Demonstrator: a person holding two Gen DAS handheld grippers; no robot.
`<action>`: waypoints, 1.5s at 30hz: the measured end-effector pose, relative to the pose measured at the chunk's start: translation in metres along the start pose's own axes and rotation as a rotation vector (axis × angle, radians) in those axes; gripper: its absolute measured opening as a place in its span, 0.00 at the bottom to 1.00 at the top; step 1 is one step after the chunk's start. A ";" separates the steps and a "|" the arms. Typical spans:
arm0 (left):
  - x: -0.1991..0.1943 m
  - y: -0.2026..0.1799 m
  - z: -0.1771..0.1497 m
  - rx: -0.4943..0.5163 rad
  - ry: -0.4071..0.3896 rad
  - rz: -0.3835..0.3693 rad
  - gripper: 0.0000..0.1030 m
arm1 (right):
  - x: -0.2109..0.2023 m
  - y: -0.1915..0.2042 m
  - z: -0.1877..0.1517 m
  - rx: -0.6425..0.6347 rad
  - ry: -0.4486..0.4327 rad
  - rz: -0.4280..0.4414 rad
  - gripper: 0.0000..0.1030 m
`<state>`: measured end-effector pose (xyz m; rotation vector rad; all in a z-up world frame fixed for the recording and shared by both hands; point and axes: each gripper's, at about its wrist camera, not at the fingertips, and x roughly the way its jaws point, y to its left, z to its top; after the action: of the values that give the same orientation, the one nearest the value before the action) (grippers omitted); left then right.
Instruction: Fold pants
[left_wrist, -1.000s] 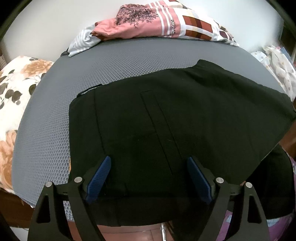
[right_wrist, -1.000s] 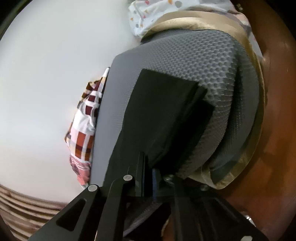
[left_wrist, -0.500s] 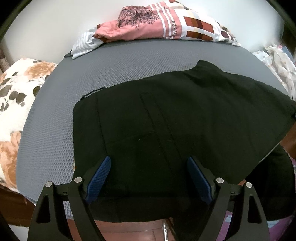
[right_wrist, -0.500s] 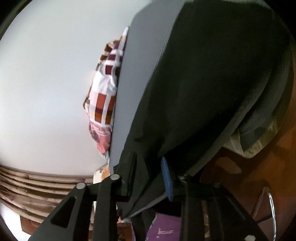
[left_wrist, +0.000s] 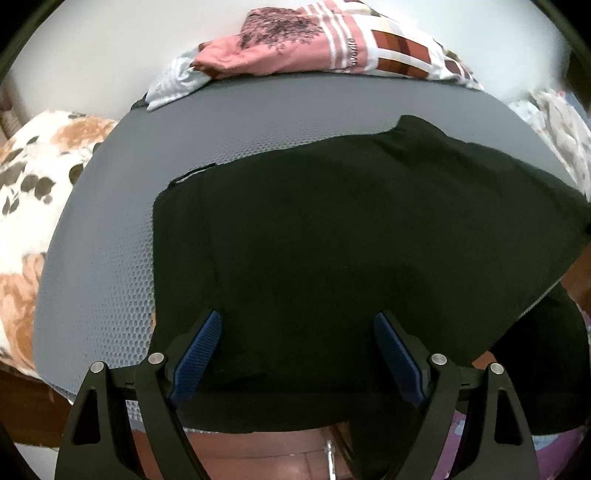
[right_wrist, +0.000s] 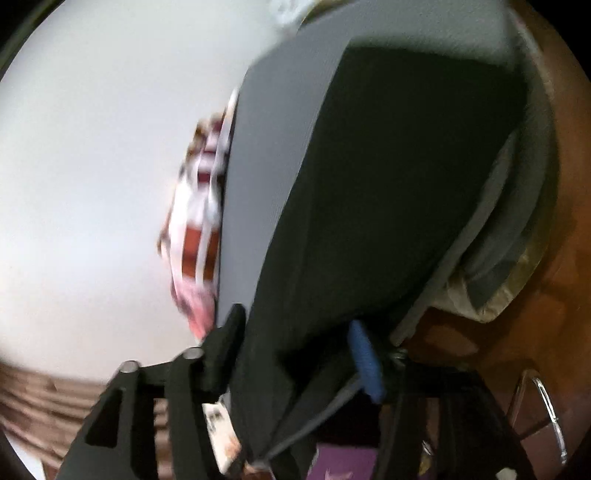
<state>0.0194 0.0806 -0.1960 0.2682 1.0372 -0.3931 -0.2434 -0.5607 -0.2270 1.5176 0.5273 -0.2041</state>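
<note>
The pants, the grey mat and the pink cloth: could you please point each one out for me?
pants (left_wrist: 351, 229), left wrist view, middle of the black fabric.
grey mat (left_wrist: 110, 236), left wrist view, bare left part.
pink cloth (left_wrist: 266, 51), left wrist view, its printed middle.

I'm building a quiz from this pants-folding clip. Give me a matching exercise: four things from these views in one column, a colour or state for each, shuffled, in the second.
Things:
1. pants
2. mattress
3. left gripper
4. floral bedding

Colour or state:
A. grey, honeycomb texture
B. white with orange flowers
C. black, spread out flat
D. open, blue pads wide apart

Pairs: 1-C, 2-A, 3-D, 4-B
</note>
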 end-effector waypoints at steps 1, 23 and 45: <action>0.001 0.001 0.000 -0.005 -0.002 0.003 0.83 | -0.007 -0.006 0.005 0.027 -0.023 0.017 0.55; 0.004 0.007 -0.003 -0.022 -0.027 0.008 0.91 | 0.084 0.040 -0.052 -0.208 0.262 -0.047 0.44; 0.009 0.024 -0.001 0.038 -0.038 0.105 1.00 | 0.075 0.025 -0.057 -0.179 0.288 -0.109 0.12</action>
<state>0.0332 0.1012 -0.2032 0.3467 0.9744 -0.3223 -0.1779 -0.4883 -0.2365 1.3509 0.8367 -0.0201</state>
